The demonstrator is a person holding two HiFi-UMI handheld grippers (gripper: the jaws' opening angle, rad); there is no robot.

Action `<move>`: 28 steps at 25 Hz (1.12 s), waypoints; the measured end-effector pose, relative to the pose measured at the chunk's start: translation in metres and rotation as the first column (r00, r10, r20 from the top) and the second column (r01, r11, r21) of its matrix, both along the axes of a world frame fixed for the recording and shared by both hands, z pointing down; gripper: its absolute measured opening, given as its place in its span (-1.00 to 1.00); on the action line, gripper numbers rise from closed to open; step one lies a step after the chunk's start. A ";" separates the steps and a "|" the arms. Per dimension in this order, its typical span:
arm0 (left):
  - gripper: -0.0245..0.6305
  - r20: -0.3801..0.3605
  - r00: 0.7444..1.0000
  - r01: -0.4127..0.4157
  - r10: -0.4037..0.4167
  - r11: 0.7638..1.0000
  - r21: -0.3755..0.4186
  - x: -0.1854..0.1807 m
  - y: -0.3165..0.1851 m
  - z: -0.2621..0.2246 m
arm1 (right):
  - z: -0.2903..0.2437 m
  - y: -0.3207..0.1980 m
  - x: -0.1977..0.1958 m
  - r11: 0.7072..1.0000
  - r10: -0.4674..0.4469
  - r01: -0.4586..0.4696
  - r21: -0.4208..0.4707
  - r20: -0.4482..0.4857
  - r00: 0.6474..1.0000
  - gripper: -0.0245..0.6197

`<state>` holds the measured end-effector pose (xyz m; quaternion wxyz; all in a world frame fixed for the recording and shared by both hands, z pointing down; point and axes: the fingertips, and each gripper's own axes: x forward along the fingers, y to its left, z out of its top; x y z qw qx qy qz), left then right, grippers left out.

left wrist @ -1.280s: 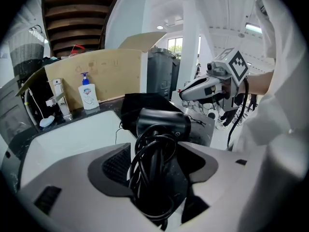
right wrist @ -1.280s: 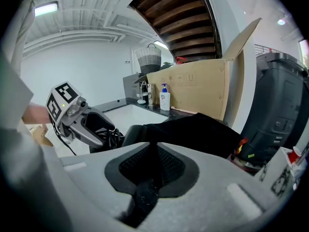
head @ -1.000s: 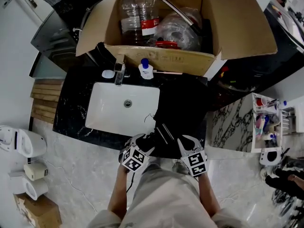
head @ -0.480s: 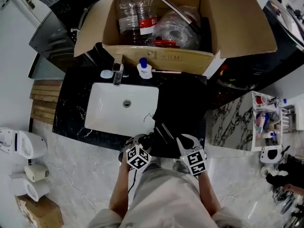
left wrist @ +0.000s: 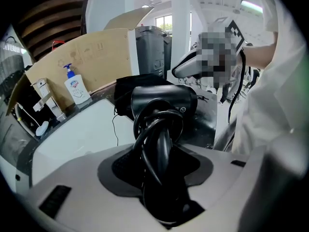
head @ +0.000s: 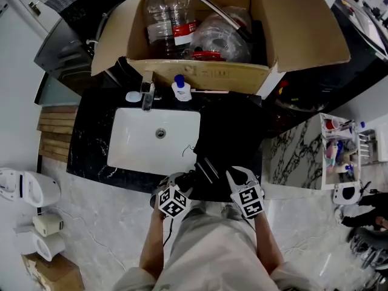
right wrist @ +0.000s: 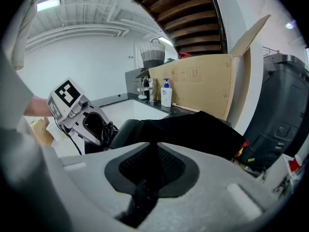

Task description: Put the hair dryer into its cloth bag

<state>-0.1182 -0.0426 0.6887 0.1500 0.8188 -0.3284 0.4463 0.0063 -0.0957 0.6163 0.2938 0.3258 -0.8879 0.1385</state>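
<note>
Here, hair dryer [left wrist: 163, 100] nose touches cloth bag [right wrist: 193, 129] mouth.

Head view: from above person, looking steeply down on counter [head: 90, 139]; left gripper [head: 182, 179] and right gripper [head: 242, 174] sit low in frame.

Left gripper view: low, tight behind own jaws closing on hair dryer [left wrist: 164, 100], facing across sink [head: 133, 138].

Right gripper view: low, behind jaws pinching cloth bag [right wrist: 193, 129], facing sink from other side.

All three share sink, soap bottle [head: 179, 88], cardboard box [head: 200, 74].
</note>
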 end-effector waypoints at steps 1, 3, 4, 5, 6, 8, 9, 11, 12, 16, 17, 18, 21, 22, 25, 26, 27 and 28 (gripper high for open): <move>-0.32 -0.005 1.000 0.004 -0.004 1.000 -0.001 0.000 0.001 0.000 | 0.002 -0.001 -0.001 1.000 -0.008 0.008 0.000 -0.009 1.000 -0.84; -0.32 -0.011 1.000 0.010 -0.010 1.000 -0.001 -0.002 0.001 -0.001 | 0.008 -0.002 -0.002 0.999 -0.033 0.033 -0.004 -0.033 0.999 -0.84; -0.32 -0.013 1.000 0.013 -0.013 1.000 -0.002 -0.002 0.001 -0.001 | 0.010 -0.002 -0.003 0.999 -0.047 0.046 -0.007 -0.045 0.998 -0.81; -0.32 -0.014 1.000 0.015 -0.015 1.000 -0.004 -0.003 0.002 -0.001 | 0.013 -0.003 -0.004 0.998 -0.058 0.057 -0.010 -0.055 0.997 -0.79; -0.32 -0.015 1.000 0.018 -0.018 1.000 -0.006 -0.004 0.002 -0.001 | 0.015 -0.004 -0.005 0.998 -0.065 0.065 -0.013 -0.062 0.996 -0.77; -0.32 -0.019 1.000 0.024 -0.024 1.000 -0.008 -0.006 0.004 -0.002 | 0.018 -0.006 -0.007 0.997 -0.076 0.075 -0.015 -0.068 0.995 -0.76; -0.32 -0.020 0.999 0.028 -0.028 1.000 -0.008 -0.008 0.005 -0.002 | 0.019 -0.006 -0.009 0.996 -0.085 0.085 -0.014 -0.070 0.994 -0.75; -0.32 -0.019 0.999 0.038 -0.038 0.999 -0.010 -0.011 0.008 -0.003 | 0.023 -0.006 -0.012 0.994 -0.113 0.113 -0.010 -0.081 0.990 -0.74; -0.32 -0.018 0.999 0.042 -0.042 0.999 -0.011 -0.013 0.009 -0.003 | 0.025 -0.005 -0.014 0.992 -0.127 0.127 -0.012 -0.091 0.988 -0.72; -0.32 -0.019 0.998 0.055 -0.056 0.998 -0.015 -0.021 0.013 -0.005 | 0.035 0.001 -0.021 0.981 -0.192 0.189 -0.034 -0.141 0.971 -0.64; -0.32 -0.018 0.998 0.058 -0.058 0.998 -0.017 -0.023 0.014 -0.005 | 0.038 0.003 -0.023 0.978 -0.209 0.206 -0.035 -0.154 0.966 -0.61; -0.32 -0.016 0.998 0.060 -0.061 0.998 -0.018 -0.025 0.015 -0.005 | 0.041 0.004 -0.025 0.974 -0.224 0.222 -0.034 -0.172 0.959 -0.58; -0.32 -0.012 0.998 0.065 -0.065 0.998 -0.020 -0.028 0.016 -0.005 | 0.052 0.004 -0.029 0.967 -0.252 0.255 -0.019 -0.234 0.939 -0.55; -0.32 -0.012 0.998 0.066 -0.066 0.998 -0.020 -0.029 0.017 -0.005 | 0.056 0.002 -0.029 0.965 -0.256 0.261 -0.013 -0.255 0.933 -0.55; -0.32 -0.012 0.998 0.069 -0.069 0.997 -0.020 -0.031 0.019 -0.005 | 0.068 -0.001 -0.029 0.964 -0.256 0.268 -0.005 -0.305 0.917 -0.55; -0.32 -0.013 0.998 0.069 -0.069 0.997 -0.021 -0.031 0.020 -0.005 | 0.072 -0.002 -0.028 0.964 -0.254 0.267 -0.004 -0.317 0.914 -0.55; -0.32 -0.014 0.997 0.069 -0.069 0.997 -0.022 -0.031 0.021 -0.005 | 0.074 -0.003 -0.028 0.964 -0.252 0.266 -0.002 -0.325 0.912 -0.55; -0.32 -0.015 0.997 0.069 -0.070 0.997 -0.023 -0.031 0.021 -0.006 | 0.075 -0.004 -0.028 0.965 -0.249 0.264 0.002 -0.329 0.911 -0.55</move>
